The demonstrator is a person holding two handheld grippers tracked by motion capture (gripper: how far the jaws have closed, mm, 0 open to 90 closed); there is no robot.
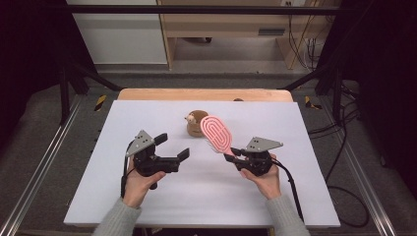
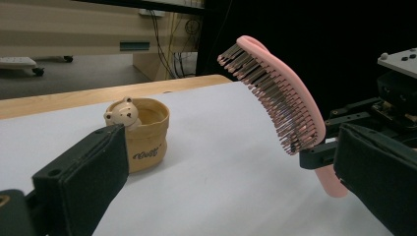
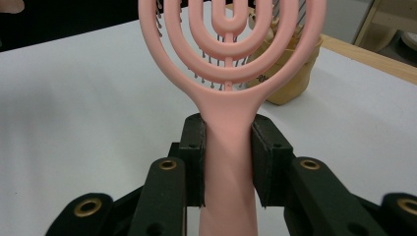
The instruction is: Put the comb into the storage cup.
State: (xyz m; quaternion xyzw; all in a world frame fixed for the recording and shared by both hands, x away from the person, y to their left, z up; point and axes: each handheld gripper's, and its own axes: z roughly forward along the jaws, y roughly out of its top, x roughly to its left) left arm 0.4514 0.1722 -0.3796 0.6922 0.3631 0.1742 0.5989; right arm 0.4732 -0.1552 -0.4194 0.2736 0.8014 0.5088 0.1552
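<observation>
Brush: a pink plastic hairbrush point(image 1: 216, 133) with looped, open back, held up off the white table point(image 1: 147, 206), bristles toward the left gripper.
Right gripper: the right gripper point(image 3: 228, 162) clenches the brush handle between its pads.
Left gripper: the left gripper point(image 1: 172, 146) has its jaws spread wide, nothing between them.
Key relation: the brush's long axis slants up and away from the right gripper toward the tan fabric cup with a small bear figure point(image 1: 195, 123), just behind the brush head.
Nearer hand: right.
Pose: both forearms are low, grippers angled inward.

Pink vented hairbrush point(image 1: 216, 134) tilts upward above the table, bristles facing down-left.
</observation>
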